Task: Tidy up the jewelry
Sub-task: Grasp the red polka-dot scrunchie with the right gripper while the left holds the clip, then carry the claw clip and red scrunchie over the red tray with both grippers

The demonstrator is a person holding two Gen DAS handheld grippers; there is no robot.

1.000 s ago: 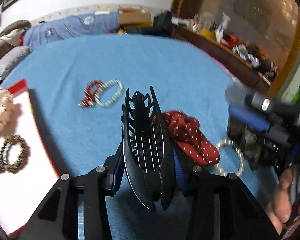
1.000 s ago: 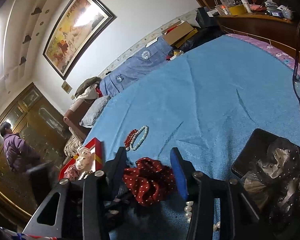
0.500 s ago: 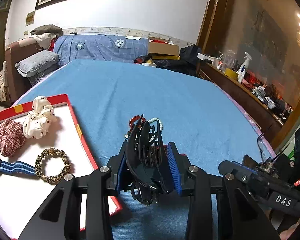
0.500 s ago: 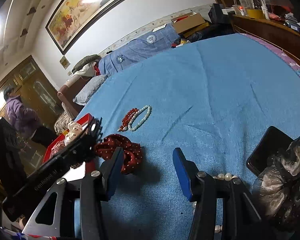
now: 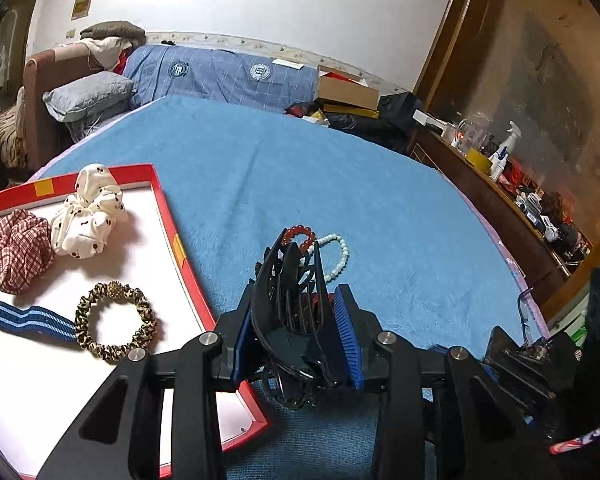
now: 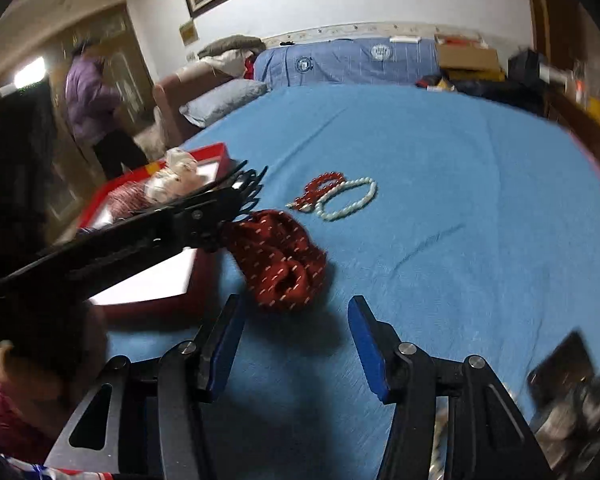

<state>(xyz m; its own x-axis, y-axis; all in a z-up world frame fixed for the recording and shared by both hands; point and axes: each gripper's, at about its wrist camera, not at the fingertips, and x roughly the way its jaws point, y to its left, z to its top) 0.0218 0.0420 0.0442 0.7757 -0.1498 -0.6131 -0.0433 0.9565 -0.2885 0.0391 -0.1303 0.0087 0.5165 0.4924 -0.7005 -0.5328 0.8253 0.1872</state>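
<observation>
Black plastic, stiff and light, sits clamped in my left tool point(image 5: 296, 340): the hair claw point(image 5: 290, 300) is pinched across its body between the blue pads, teeth pointing forward and up. I judge it brittle at the teeth and springy at the hinge, so the hold belongs on the solid shell, where it is now, not on the prongs. It hangs above the blue bed cover point(image 5: 340, 184), just beside the near corner of the red-rimmed tray point(image 5: 168, 220).

On the tray's white floor lie a cream scrunchie point(image 5: 90, 212), a checked scrunchie point(image 5: 16, 248), a leopard hair tie point(image 5: 116, 322) and a striped watch point(image 5: 24, 318). Bare white shows nearest me, in front of the hair tie; that looks like the room for the claw. The raised red edge is the thing to clear first.

My right tool point(image 6: 296, 340) stands wide apart, holding nothing, with the red dotted scrunchie point(image 6: 280, 260) just ahead of its tips. That one is soft and will squash, so any bunch of cloth will serve. Beyond it lie the red bead bracelet point(image 6: 320, 190) and white bead bracelet point(image 6: 348, 200), touching each other, with open cover all round.
</observation>
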